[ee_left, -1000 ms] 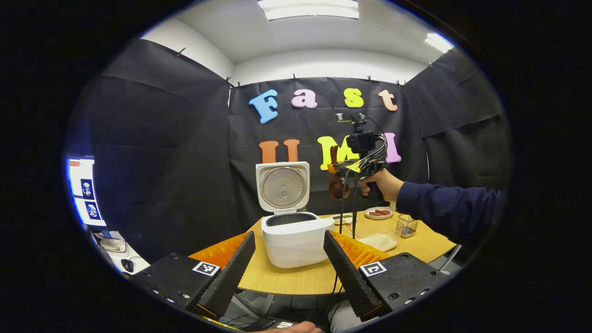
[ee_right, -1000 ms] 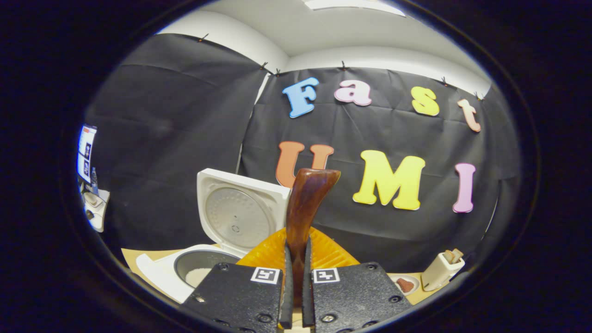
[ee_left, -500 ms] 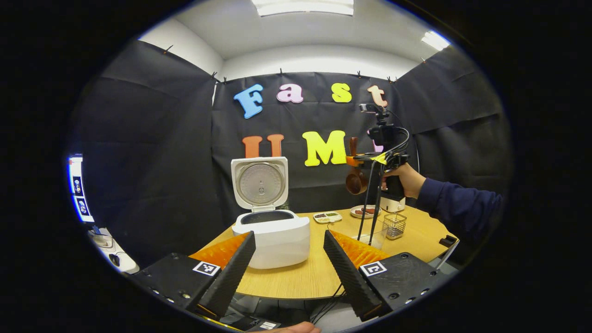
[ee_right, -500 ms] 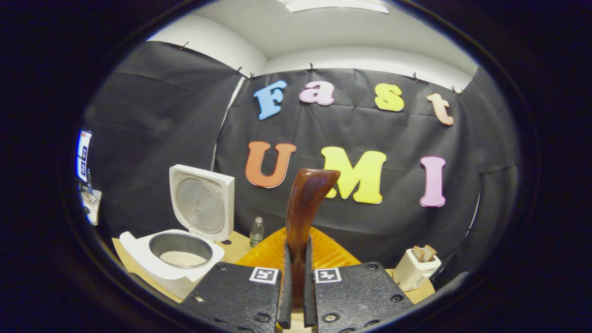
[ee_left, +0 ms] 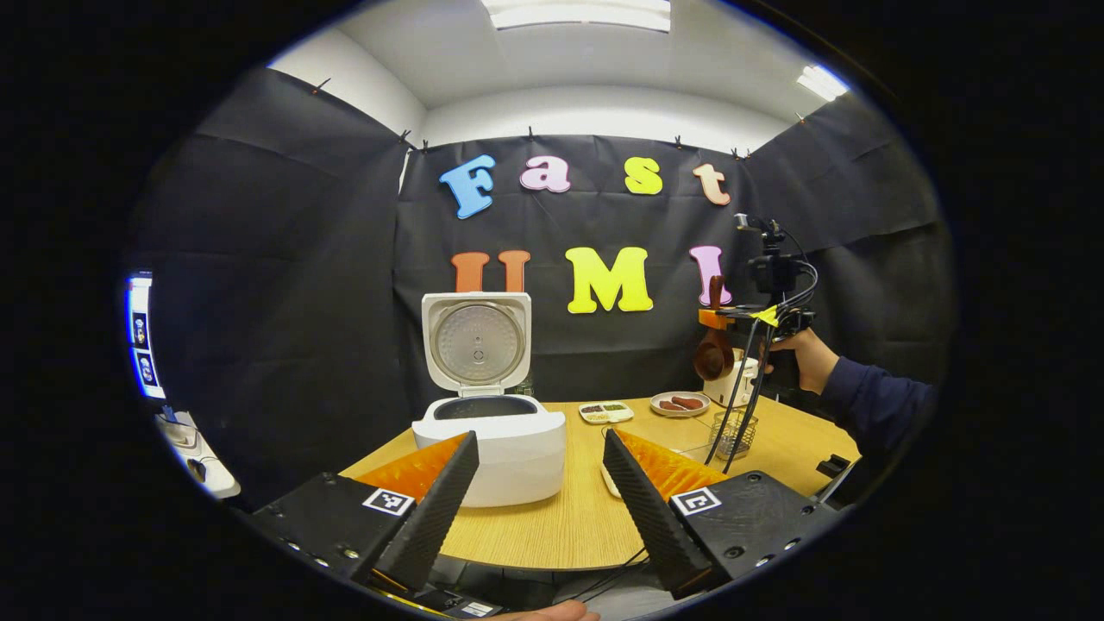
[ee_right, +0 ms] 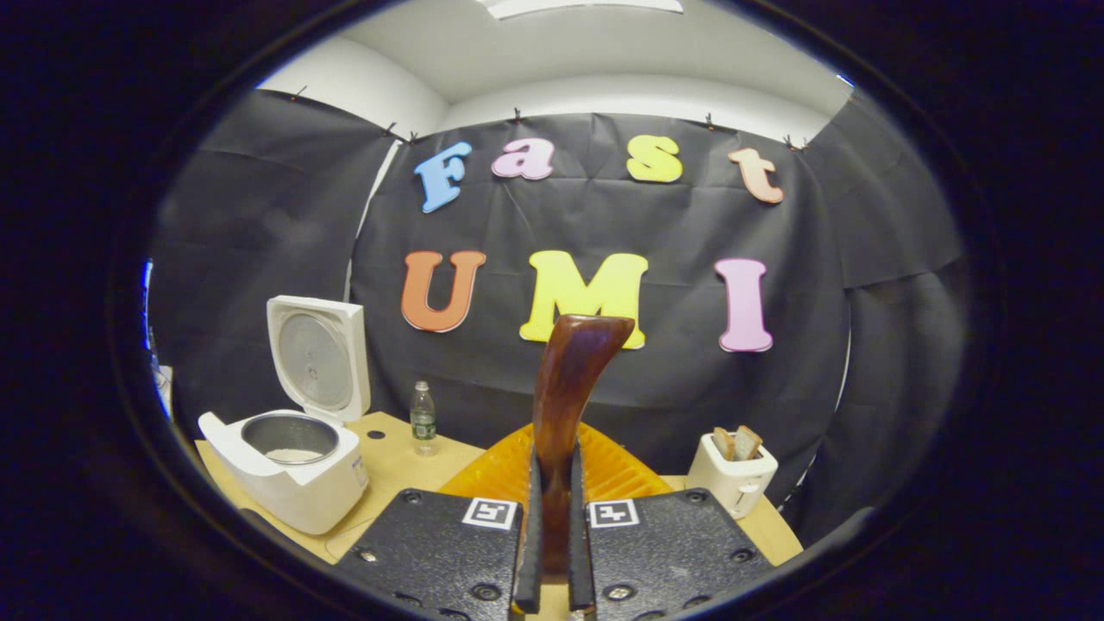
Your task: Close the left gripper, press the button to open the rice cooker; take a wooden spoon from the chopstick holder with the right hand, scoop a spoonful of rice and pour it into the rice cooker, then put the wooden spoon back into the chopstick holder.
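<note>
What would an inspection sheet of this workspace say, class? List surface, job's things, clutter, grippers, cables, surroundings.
Surface: wooden table.
Job's things: rice cooker open, lid up, rice inside; wooden spoon held upright; mesh chopstick holder on table.
Clutter: toaster with bread, water bottle, two food dishes.
Grippers: left gripper jaws apart, holding nothing; right gripper jaws clamping the spoon.
Cables: black cables hang from right gripper.
Surroundings: black cloth wall, ceiling lights.

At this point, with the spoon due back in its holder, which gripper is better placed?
Right. The right gripper is shut on the wooden spoon, high above the mesh holder. The left gripper hangs open by the rice cooker.
</note>
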